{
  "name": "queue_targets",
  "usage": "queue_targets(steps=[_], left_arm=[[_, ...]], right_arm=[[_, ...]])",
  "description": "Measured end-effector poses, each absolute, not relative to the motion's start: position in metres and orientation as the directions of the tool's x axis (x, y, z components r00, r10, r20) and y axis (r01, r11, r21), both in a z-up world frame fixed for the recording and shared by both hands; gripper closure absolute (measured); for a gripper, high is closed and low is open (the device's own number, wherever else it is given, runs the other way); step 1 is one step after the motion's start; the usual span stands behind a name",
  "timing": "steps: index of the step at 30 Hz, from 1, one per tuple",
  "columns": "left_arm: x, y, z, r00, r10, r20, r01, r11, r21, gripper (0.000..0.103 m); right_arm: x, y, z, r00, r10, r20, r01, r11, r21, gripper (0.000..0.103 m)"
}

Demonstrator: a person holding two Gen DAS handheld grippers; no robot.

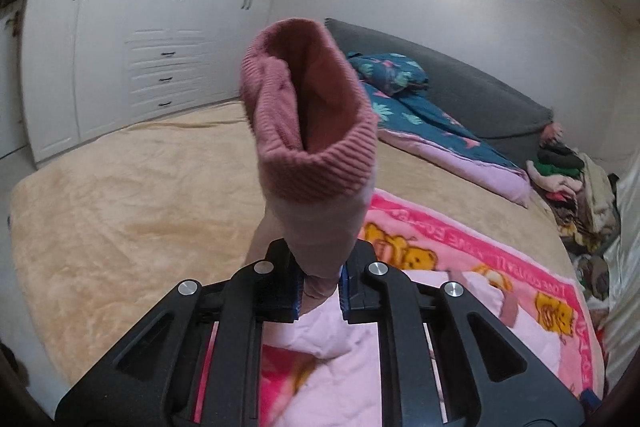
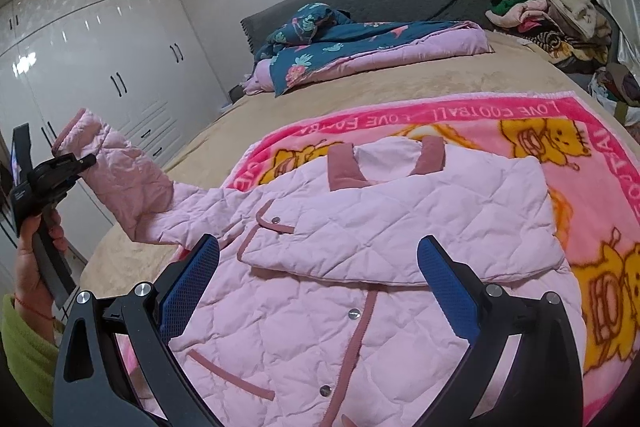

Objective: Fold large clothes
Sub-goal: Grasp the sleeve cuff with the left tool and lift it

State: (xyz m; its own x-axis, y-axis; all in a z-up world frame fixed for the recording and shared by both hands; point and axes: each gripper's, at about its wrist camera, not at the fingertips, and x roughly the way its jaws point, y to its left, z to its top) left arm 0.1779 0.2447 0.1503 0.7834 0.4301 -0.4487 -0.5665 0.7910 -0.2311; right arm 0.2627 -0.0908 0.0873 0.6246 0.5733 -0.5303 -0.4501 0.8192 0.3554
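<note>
The pink quilted jacket (image 2: pixel 360 267) lay on a pink cartoon blanket (image 2: pixel 580 187) atop the bed (image 2: pixel 400 83). The left gripper (image 1: pixel 320 287) clamped its lifted sleeve (image 1: pixel 308 131); the right gripper (image 2: pixel 320 279) hovered spread above. A clothes pile (image 2: pixel 560 15) sat near the headboard.

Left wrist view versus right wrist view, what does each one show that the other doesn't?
Only the left wrist view shows the open mouth of the dusty-pink ribbed cuff, seen end-on.

Only the right wrist view shows the quilted pale-pink jacket's body with one side folded over, the open right gripper, and the hand holding the left gripper.

Both show the sleeve pinched, the pink cartoon blanket and white wardrobe.
</note>
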Motion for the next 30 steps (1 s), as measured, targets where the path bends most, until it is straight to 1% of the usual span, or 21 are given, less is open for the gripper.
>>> queue_targets(steps=[10, 21, 26, 30], left_arm=[[0.189, 0.201, 0.148, 0.825, 0.367, -0.430, -0.488, 0.846, -0.213, 0.098], [0.207, 0.142, 0.141, 0.870, 0.265, -0.415, -0.366, 0.913, -0.183, 0.098], [0.218, 0.112, 0.134, 0.883, 0.211, -0.419, -0.303, 0.938, -0.167, 0.098], [0.232, 0.088, 0.119, 0.880, 0.167, -0.444, -0.256, 0.955, -0.148, 0.098]], right_arm=[[0.268, -0.118, 0.079, 0.642, 0.555, -0.529, -0.406, 0.831, 0.379, 0.004], [0.278, -0.142, 0.069, 0.651, 0.541, -0.533, -0.369, 0.839, 0.400, 0.004], [0.281, -0.153, 0.068, 0.658, 0.528, -0.537, -0.357, 0.847, 0.394, 0.004], [0.283, -0.164, 0.067, 0.668, 0.509, -0.543, -0.339, 0.858, 0.386, 0.004]])
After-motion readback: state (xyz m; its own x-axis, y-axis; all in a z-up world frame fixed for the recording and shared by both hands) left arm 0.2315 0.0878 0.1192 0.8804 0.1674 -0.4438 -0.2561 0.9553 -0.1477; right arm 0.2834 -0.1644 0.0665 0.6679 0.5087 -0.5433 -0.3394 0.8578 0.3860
